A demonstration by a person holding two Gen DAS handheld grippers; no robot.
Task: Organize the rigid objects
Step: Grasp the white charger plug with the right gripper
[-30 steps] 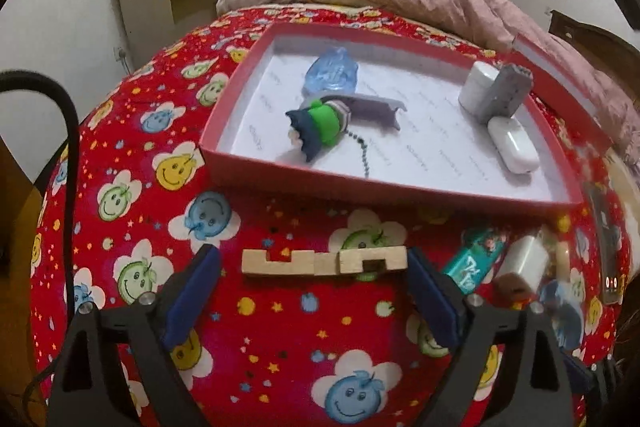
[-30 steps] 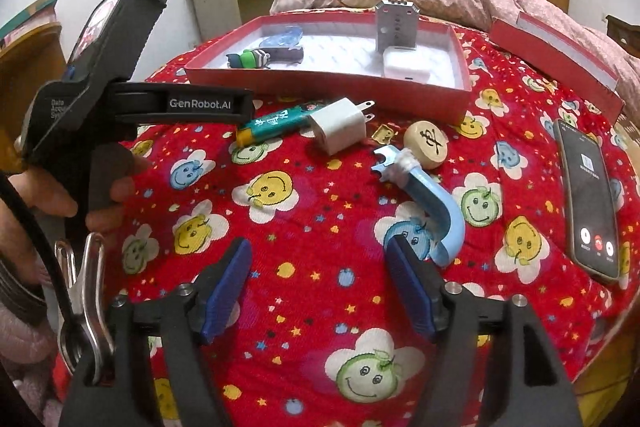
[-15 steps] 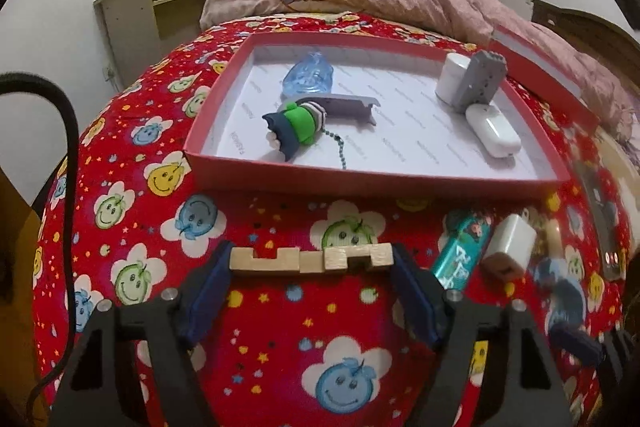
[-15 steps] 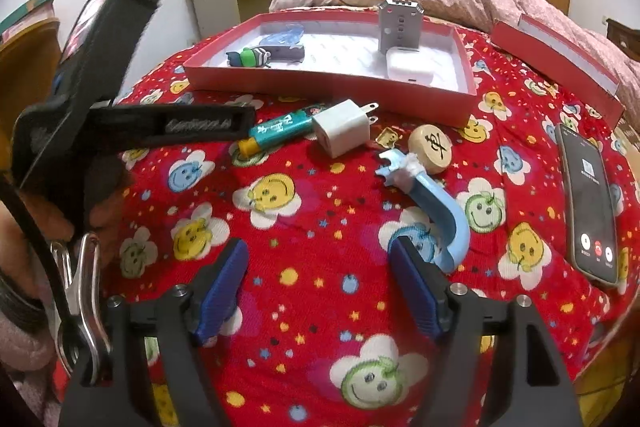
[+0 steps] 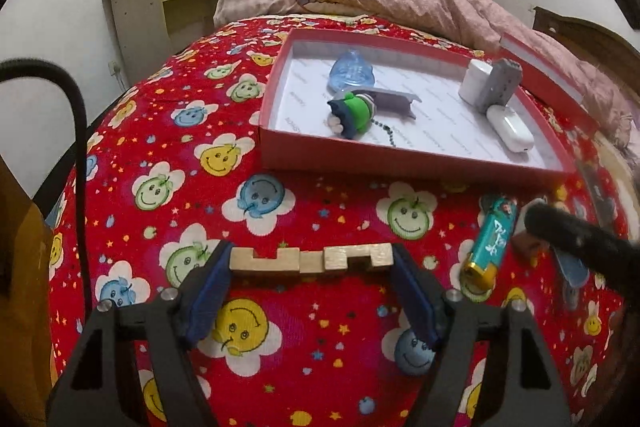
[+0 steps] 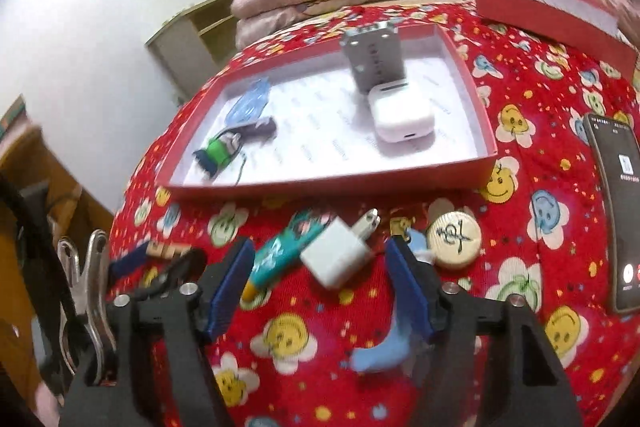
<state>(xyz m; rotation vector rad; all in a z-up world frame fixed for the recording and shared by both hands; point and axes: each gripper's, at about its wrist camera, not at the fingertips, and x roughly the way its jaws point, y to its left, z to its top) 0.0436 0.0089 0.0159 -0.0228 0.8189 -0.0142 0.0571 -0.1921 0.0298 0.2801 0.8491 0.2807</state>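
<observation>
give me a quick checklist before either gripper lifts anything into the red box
1. Left gripper on the wooden block: ok, both pads touch its ends.
2. Block gripped firmly: cannot tell, it lies on the bedspread.
3. Right gripper around the white charger: ok, open, charger between the fingers, not clamped.
4. Right fingers clear of neighbours: not ok, the teal lighter lies against the left finger and the blue wrench sits under the right one.
5. Free floor in the red box: ok, bare patch in the middle, between the green keychain and the white case.
6. Grippers apart: ok, though close.
</observation>
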